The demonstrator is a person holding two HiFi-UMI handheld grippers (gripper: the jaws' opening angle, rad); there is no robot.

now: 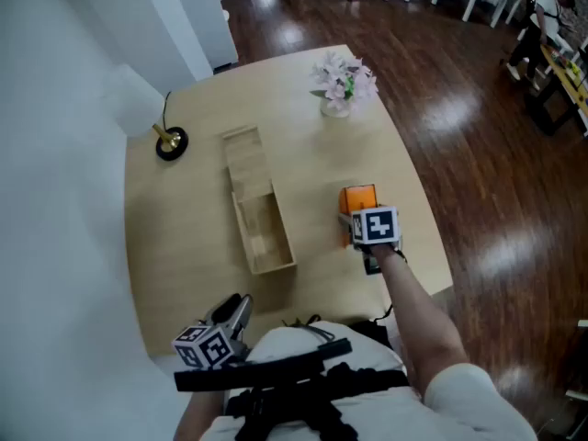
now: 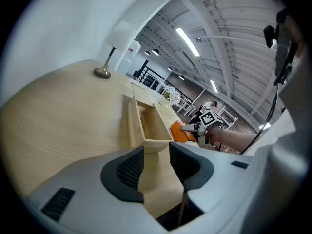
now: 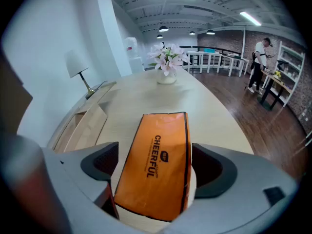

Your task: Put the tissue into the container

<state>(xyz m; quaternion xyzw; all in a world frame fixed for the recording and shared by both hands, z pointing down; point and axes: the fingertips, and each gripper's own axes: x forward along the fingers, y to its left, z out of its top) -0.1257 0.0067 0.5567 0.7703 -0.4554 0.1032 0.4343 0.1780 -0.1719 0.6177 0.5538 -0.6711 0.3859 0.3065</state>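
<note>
An orange tissue pack [image 1: 358, 198] lies flat on the light wooden table, right of the long open wooden container [image 1: 276, 265]. My right gripper [image 1: 356, 220] stands open astride the pack's near end. In the right gripper view the pack [image 3: 163, 145] fills the gap between the jaws, and the pads do not visibly press on it. My left gripper [image 1: 234, 312] hovers at the table's near edge, open and empty. In the left gripper view its jaws [image 2: 156, 167] point at the container [image 2: 146, 145], with the pack [image 2: 179, 132] beyond to the right.
A lamp with a round black base [image 1: 170, 141] stands at the table's far left. A vase of pale flowers [image 1: 340, 85] stands at the far right. The container's far end carries a wooden lid [image 1: 243, 150]. Dark wood floor [image 1: 478, 154] lies beyond the table's right edge.
</note>
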